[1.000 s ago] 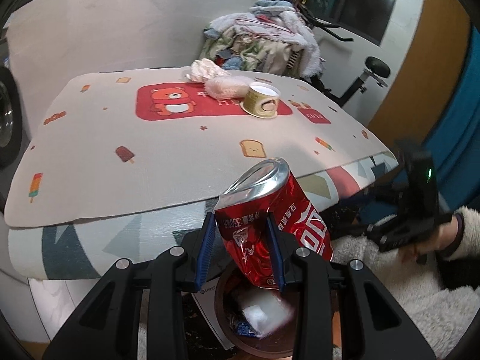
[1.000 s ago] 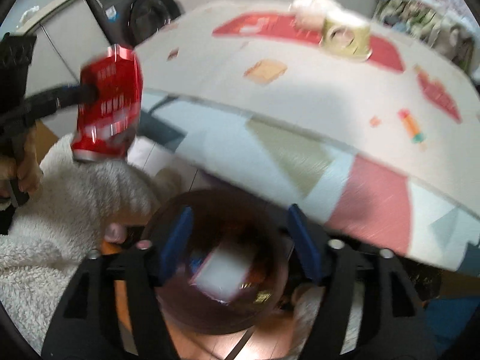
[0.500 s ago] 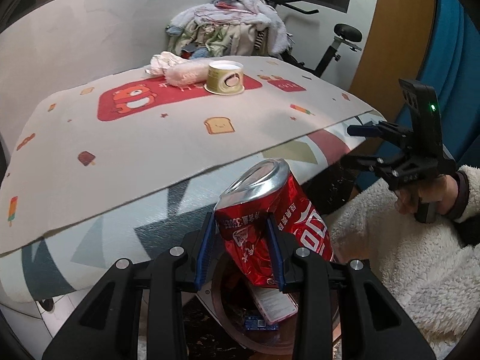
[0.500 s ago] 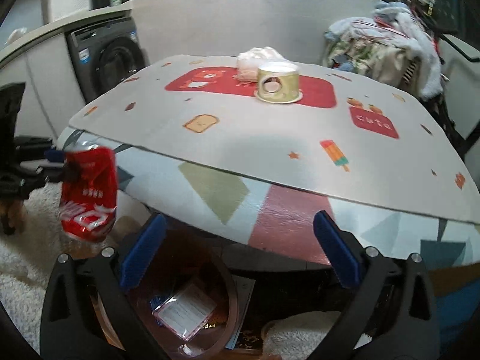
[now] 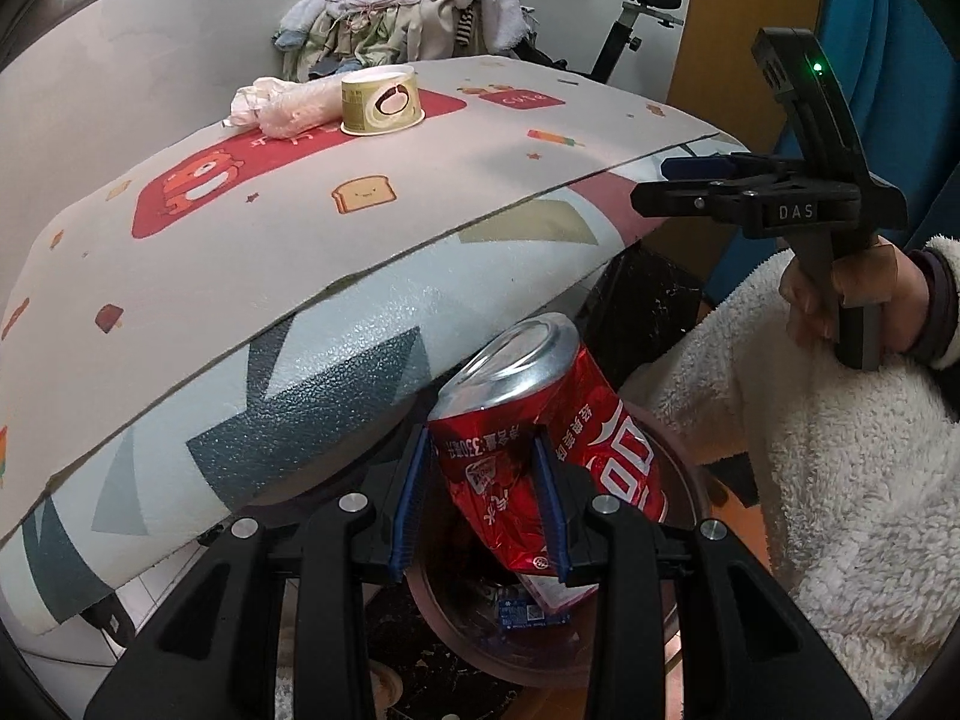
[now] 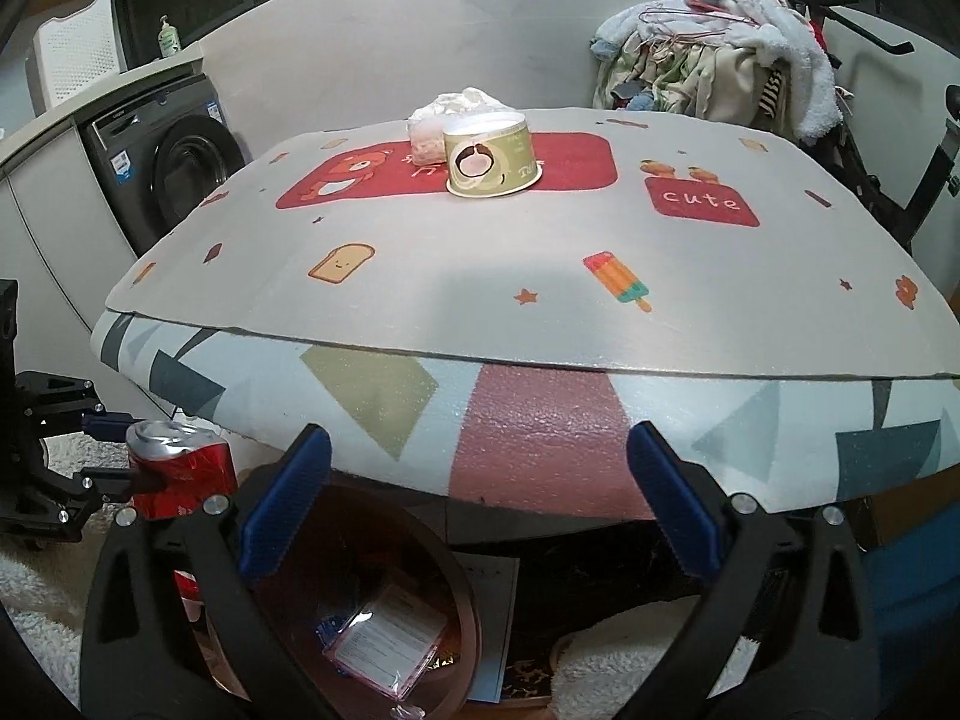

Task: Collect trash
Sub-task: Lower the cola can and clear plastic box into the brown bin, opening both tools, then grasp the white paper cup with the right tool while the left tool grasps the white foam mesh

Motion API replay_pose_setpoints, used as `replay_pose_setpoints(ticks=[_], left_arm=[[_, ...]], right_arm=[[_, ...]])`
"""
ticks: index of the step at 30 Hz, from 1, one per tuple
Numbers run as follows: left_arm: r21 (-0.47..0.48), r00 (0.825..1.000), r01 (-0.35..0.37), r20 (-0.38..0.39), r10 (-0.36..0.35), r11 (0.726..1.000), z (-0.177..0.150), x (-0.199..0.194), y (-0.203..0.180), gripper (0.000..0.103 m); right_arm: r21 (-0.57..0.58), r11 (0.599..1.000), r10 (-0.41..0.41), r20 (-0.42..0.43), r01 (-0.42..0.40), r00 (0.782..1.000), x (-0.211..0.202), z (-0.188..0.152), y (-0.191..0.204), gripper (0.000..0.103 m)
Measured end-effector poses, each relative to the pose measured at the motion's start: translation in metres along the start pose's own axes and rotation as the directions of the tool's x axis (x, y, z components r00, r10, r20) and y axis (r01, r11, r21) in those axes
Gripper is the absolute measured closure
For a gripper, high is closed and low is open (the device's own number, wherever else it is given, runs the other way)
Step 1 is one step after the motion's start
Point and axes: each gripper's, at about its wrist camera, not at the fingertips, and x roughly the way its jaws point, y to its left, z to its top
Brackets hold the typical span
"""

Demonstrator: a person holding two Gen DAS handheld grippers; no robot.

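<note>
Crushed can held over the bin

Soda can (image 5: 543, 450), red and dented, sits clamped between the blue pads of the left gripper (image 5: 483, 507), tilted with its silver top toward the counter (image 5: 420, 180). It hangs above the brown round bin (image 6: 384, 546), which stands on the floor below the counter's front edge. Inside the bin lie a clear packet with a white label (image 6: 387, 651) and a small blue wrapper (image 5: 528, 612).

The right gripper (image 6: 480, 504) stands wide open; its jaws have just been opening and nothing is between them. In its own view the 2 blue pads frame the counter's patterned edge, with the bin below and to the left. From the left wrist view, a hand (image 5: 858, 294) in a fluffy white sleeve (image 5: 840, 480) holds this gripper's handle, off to the right of the can.

On the counter's printed mat, well apart from both grippers, 1 yellow-green paper cup (image 6: 491, 155) stands upside down on the red bear panel. A crumpled white plastic bag (image 6: 441, 114) lies just behind it, touching or nearly so. Behind the counter sits a heap of clothes (image 6: 720, 54), and a dark washing machine (image 6: 162, 162) stands at the left
</note>
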Motion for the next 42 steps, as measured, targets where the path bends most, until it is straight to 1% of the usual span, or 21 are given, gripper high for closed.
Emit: replay_pose_setpoints(ticks=[1, 3, 4, 5, 6, 8, 9, 11, 16, 22, 29, 33, 35, 37, 39, 41, 42], left_arm=[[-0.003, 1.0, 0.004, -0.003, -0.004, 1.0, 0.0, 0.001, 0.001, 0.069], [-0.01, 1.0, 0.015, -0.001, -0.015, 1.0, 0.001, 0.001, 0.002, 0.059], [-0.015, 1.0, 0.006, 0.012, -0.006, 1.0, 0.001, 0.0, 0.003, 0.046], [-0.02, 1.0, -0.004, 0.026, 0.005, 1.0, 0.001, -0.002, 0.004, 0.036], [-0.031, 0.999, -0.019, 0.045, 0.02, 0.999, 0.002, -0.005, 0.005, 0.033], [-0.064, 0.996, -0.045, 0.076, 0.05, 0.997, 0.003, -0.01, 0.012, 0.022], [-0.094, 0.993, -0.069, 0.089, 0.077, 0.993, 0.003, -0.013, 0.018, 0.02], [-0.135, 0.99, -0.094, 0.092, 0.107, 0.986, 0.004, -0.014, 0.025, 0.015], [-0.234, 0.983, -0.125, 0.102, 0.153, 0.964, 0.002, -0.02, 0.045, 0.013], [-0.314, 0.975, -0.151, 0.11, 0.194, 0.937, 0.0, -0.027, 0.06, 0.013], [-0.382, 0.974, -0.142, 0.112, 0.199, 0.913, 0.006, -0.037, 0.078, 0.012], [-0.407, 0.972, -0.13, 0.126, 0.196, 0.904, 0.02, -0.045, 0.094, 0.012], [-0.411, 0.97, -0.125, 0.139, 0.198, 0.903, 0.028, -0.048, 0.1, 0.012], [-0.419, 0.968, -0.121, 0.152, 0.2, 0.9, 0.04, -0.052, 0.109, 0.012], [-0.43, 0.967, -0.11, 0.16, 0.196, 0.896, 0.05, -0.053, 0.119, 0.012], [-0.437, 0.966, -0.102, 0.172, 0.195, 0.893, 0.063, -0.053, 0.129, 0.012], [-0.438, 0.965, -0.102, 0.175, 0.196, 0.893, 0.067, -0.053, 0.133, 0.012]], right_arm=[[-0.001, 1.0, 0.001, 0.001, -0.001, 1.0, 0.0, 0.0, 0.0, 0.006], [-0.004, 1.0, 0.001, 0.0, -0.001, 1.0, 0.0, 0.0, 0.0, 0.006], [-0.006, 1.0, 0.001, -0.001, -0.001, 1.0, 0.001, 0.0, 0.001, 0.006], [-0.007, 1.0, 0.0, -0.002, 0.0, 1.0, 0.001, 0.0, 0.001, 0.006], [-0.009, 1.0, 0.0, -0.002, 0.0, 1.0, 0.001, 0.0, 0.002, 0.006], [-0.011, 1.0, -0.001, -0.003, 0.001, 1.0, 0.001, 0.0, 0.002, 0.006], [-0.011, 1.0, -0.002, -0.004, 0.002, 1.0, 0.001, 0.0, 0.003, 0.006], [-0.011, 1.0, -0.002, -0.005, 0.002, 1.0, 0.001, 0.0, 0.003, 0.006], [-0.013, 1.0, -0.006, -0.008, 0.006, 1.0, 0.002, -0.001, 0.003, 0.006], [-0.017, 1.0, -0.01, -0.007, 0.01, 1.0, 0.002, -0.001, 0.004, 0.006], [-0.022, 1.0, -0.02, -0.011, 0.02, 1.0, 0.001, 0.01, 0.001, 0.006], [-0.056, 0.998, -0.015, 0.007, 0.015, 1.0, 0.003, 0.029, 0.003, 0.006], [-0.087, 0.996, 0.01, 0.048, -0.006, 0.999, 0.004, 0.045, 0.006, 0.006], [-0.098, 0.994, 0.049, 0.067, -0.042, 0.997, 0.008, 0.063, 0.006, 0.006], [-0.098, 0.993, 0.072, 0.066, -0.066, 0.995, 0.017, 0.081, 0.005, 0.005], [-0.094, 0.993, 0.077, 0.061, -0.071, 0.995, 0.032, 0.104, 0.004, 0.005], [-0.09, 0.993, 0.077, 0.058, -0.072, 0.995, 0.037, 0.11, 0.003, 0.005]])
